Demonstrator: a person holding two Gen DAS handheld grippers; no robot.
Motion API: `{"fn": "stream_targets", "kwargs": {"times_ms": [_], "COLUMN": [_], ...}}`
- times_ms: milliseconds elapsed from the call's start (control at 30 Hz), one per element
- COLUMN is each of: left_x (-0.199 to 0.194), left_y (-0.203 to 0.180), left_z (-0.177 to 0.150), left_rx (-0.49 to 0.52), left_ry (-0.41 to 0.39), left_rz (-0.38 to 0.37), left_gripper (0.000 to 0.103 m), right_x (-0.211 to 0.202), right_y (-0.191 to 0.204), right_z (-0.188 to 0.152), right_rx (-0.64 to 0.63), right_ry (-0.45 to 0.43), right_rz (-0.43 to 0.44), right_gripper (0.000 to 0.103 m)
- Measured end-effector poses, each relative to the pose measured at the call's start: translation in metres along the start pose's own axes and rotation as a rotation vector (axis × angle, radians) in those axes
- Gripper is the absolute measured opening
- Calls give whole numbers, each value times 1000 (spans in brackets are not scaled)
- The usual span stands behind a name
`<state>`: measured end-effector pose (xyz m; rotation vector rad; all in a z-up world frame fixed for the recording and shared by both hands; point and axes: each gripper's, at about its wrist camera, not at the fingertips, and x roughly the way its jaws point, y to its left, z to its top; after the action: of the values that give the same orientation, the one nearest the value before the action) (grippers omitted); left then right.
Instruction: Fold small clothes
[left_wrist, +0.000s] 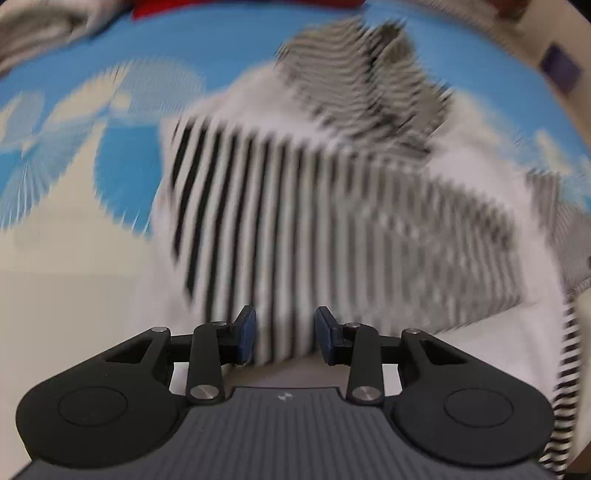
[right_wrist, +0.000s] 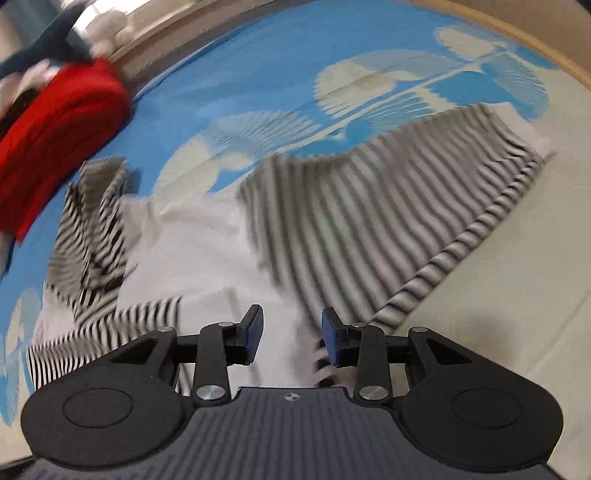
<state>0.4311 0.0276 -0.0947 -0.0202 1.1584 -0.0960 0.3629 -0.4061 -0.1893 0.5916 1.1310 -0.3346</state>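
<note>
Both grippers risk pinching only the top layer, or dragging the half-made fold askew, because the black-and-white striped garment (left_wrist: 332, 221) lies loose and rumpled on the blue patterned bedsheet (left_wrist: 229, 48). Left gripper (left_wrist: 284, 338) stands parted over striped cloth, grasping nothing I can make out. Right gripper (right_wrist: 291, 336) is likewise parted above the white panel, empty.

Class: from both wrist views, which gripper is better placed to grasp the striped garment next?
Probably the left gripper: open jaws straddle the striped garment at its near edge. The right gripper, also open, faces mostly plain white fabric.
</note>
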Motion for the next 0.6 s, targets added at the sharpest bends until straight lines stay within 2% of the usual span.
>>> {"fn": "stream_targets", "kwargs": {"times_ms": [67, 133, 233, 500, 600], "left_x": [-13, -18, -17, -5, -4], "left_y": [-14, -27, -40, -41, -41], "left_z": [5, 7, 8, 5, 6], "left_rx": [28, 48, 65, 54, 44], "left_ry": [-48, -61, -55, -40, -40], "left_rz": [-12, -22, -45, -41, -43], "left_gripper": [41, 41, 41, 41, 41], "right_x": [-5, -10, -15, -3, 13], "right_y": [-19, -39, -76, -175, -201], "right_z": [10, 19, 32, 48, 50], "right_rx": [46, 87, 151, 383, 475], "right_ry": [-30, -63, -129, -231, -226], "right_rz": [-9, -10, -35, -65, -61], "right_gripper": [36, 36, 31, 33, 34]}}
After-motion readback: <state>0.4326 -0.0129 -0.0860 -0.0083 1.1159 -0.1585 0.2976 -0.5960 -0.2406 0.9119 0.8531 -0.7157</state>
